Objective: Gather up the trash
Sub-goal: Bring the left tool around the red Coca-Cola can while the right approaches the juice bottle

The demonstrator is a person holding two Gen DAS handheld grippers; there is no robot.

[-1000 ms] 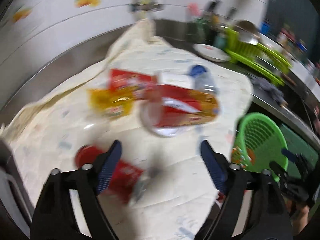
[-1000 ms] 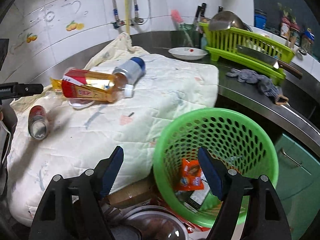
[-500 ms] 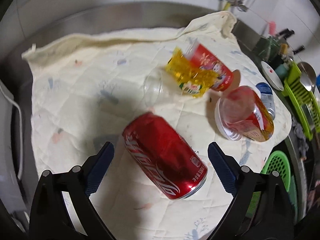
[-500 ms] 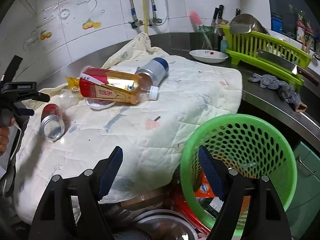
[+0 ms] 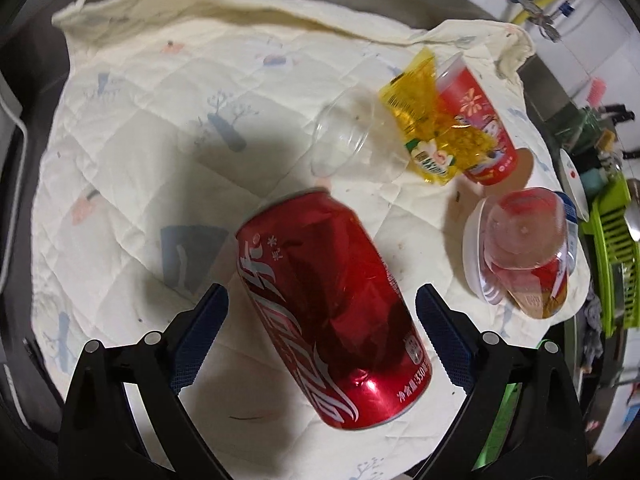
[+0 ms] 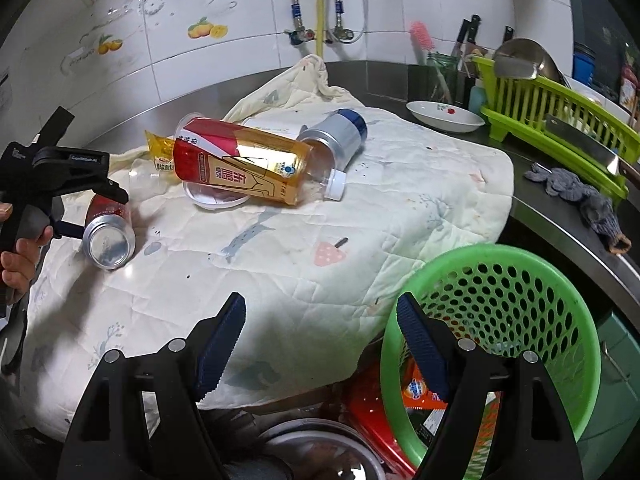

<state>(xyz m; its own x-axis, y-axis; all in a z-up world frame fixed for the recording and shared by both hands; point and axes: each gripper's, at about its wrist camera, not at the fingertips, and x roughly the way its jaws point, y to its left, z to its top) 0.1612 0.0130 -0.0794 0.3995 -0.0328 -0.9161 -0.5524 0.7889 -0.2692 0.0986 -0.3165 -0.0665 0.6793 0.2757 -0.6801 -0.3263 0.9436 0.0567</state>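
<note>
A dented red cola can point(image 5: 332, 300) lies on its side on the quilted cream cloth point(image 5: 140, 128). My left gripper point(image 5: 322, 320) hangs over it, open, with a finger on each side and a gap to both pads. The same can point(image 6: 108, 232) shows at the left in the right wrist view, with the left gripper point(image 6: 86, 210) reaching it from the left. Beyond lie a clear cup point(image 5: 348, 140), a yellow wrapper point(image 5: 432, 128), a red paper cup point(image 5: 480, 128) and a tea bottle point(image 6: 256, 164). My right gripper point(image 6: 320, 340) stands open and empty beside the green basket point(image 6: 520, 280).
A silver-blue can point(image 6: 336, 136) lies behind the bottle. A green dish rack point(image 6: 560, 120), a white dish point(image 6: 444, 116) and a grey rag point(image 6: 580, 196) sit on the steel counter at right. A knife point(image 6: 580, 144) rests by the rack. Wrappers point(image 6: 420, 392) lie in the basket.
My left gripper has swung over the red can and come down, so the can now sits large between its fingers. The right wrist view has drifted left; the basket sits further right.
</note>
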